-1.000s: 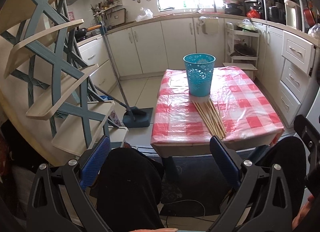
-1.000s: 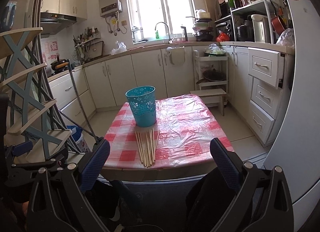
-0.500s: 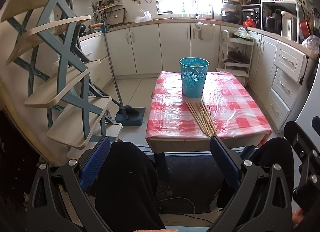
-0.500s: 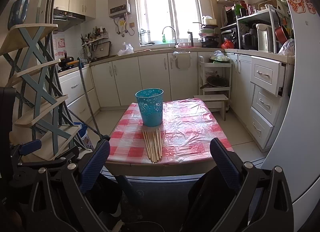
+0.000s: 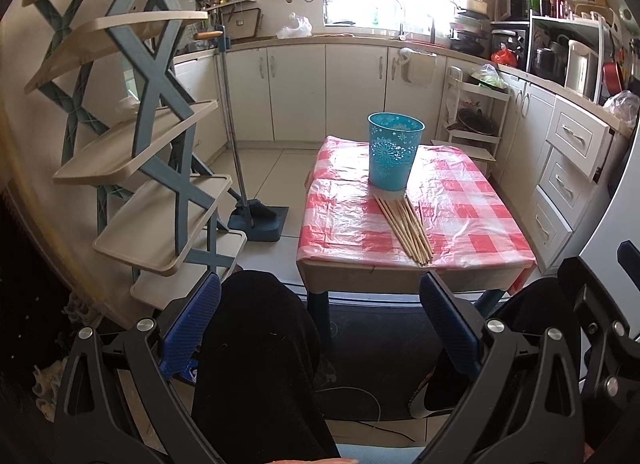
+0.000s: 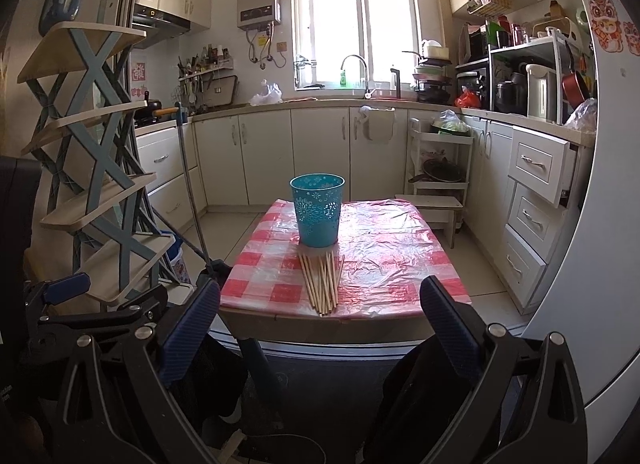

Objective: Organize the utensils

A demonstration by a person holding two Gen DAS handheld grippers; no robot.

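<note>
Both tools, left (image 5: 320,320) and right (image 6: 320,318), are spread wide before the bench (image 6: 384,260), where chopsticks (image 6: 322,278) lie beside the upright blue cup (image 6: 318,215).

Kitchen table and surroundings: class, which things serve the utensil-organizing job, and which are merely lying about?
Job:
- bundle of long wooden chopsticks on the table
- perforated teal plastic cup

Lying about:
- blue long-handled dustpan
- tiered blue-and-cream shelf rack
- white plastic bag on the counter

Cup (image 6: 317,211) was turquoise with a pierced floral pattern. Sticks (image 6: 322,278) were pale tan wood. Table (image 6: 400,260) wore a red-and-white checked cloth under clear plastic. Fingers (image 6: 190,330) were blue-padded on black frames. Cabinets (image 6: 264,155) were cream; shelf rack (image 6: 100,135) was beige with grey-blue crossbars.
</note>
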